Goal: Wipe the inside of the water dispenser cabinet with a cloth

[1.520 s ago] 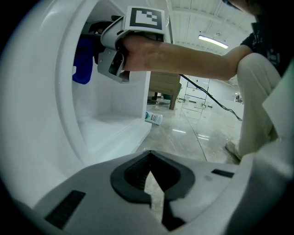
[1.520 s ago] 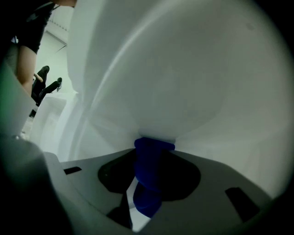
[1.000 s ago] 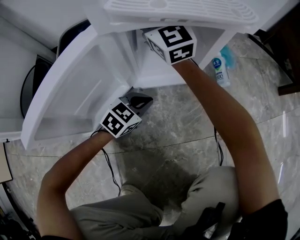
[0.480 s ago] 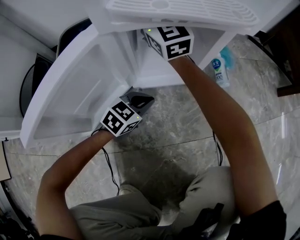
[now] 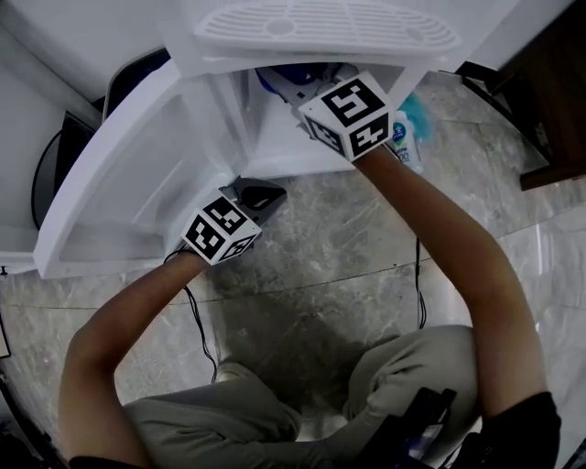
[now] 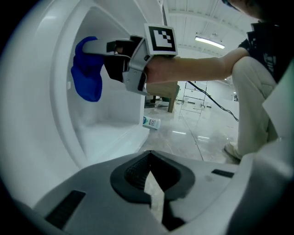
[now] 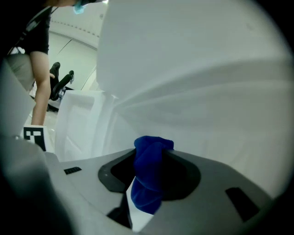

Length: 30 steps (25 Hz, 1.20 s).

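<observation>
**Right gripper view: wiping step in hand, cloth inside the cabinet**

The right tool pinches a bunched blue cloth that sticks out past its tips, inside the white cabinet. The left tool, pressed together and empty, sits low beside the open door. Next, I judge, the cloth must press against a wall and sweep.

The white grille hides most of the cloth.
</observation>
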### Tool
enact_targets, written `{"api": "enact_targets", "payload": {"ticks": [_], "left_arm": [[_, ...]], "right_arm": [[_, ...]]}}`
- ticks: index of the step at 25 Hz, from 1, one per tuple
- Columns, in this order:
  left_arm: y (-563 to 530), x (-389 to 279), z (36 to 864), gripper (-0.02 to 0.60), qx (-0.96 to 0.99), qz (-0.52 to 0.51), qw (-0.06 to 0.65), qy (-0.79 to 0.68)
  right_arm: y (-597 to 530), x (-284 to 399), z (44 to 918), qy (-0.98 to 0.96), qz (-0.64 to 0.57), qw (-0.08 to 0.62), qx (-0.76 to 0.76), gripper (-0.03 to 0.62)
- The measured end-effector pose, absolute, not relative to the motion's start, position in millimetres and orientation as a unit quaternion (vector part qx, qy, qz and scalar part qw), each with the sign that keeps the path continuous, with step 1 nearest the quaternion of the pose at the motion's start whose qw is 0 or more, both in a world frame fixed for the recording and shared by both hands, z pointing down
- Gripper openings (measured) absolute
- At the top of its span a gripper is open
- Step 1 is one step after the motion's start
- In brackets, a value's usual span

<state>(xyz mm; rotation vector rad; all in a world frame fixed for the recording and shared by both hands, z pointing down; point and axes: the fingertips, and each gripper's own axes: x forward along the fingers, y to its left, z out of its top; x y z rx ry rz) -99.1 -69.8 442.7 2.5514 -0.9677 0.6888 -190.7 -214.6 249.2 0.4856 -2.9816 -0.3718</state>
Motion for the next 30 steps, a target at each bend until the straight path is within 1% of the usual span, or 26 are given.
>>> {"api": "enact_targets", "payload": {"ticks": [2,5,10,12,18,25,30], "left_arm": [[-69,-100,439,0.006,0.894,0.243,0.156,-0.343],[-71,-102,433,0.006,0.892,0.246,0.145,-0.349],[-85,-106,430,0.006,0.885,0.257,0.135,-0.365],[-90,-97,426,0.006,0.886,0.250,0.135,-0.367],[-91,-60,412,0.006,0.901,0.259,0.098,-0.335],[-87,-61,413,0.006,0.896,0.275,0.093,-0.337],[-87,-69,421,0.006,0.887,0.315,0.051,-0.334]], "right_arm": [[-200,-178,264,-0.983,-0.102,0.076,0.136,0.126],[-172,-154,292,-0.982,-0.092,0.140,0.090,0.126],[-131,-96,335,-0.966,-0.083,0.245,0.027,0.126],[-119,-73,350,-0.960,-0.079,0.270,0.017,0.126],[-122,-22,370,-0.959,-0.025,0.274,0.062,0.126],[-123,-23,377,-0.959,-0.025,0.277,0.055,0.126],[-120,-23,384,-0.956,-0.034,0.289,0.046,0.126]]}}
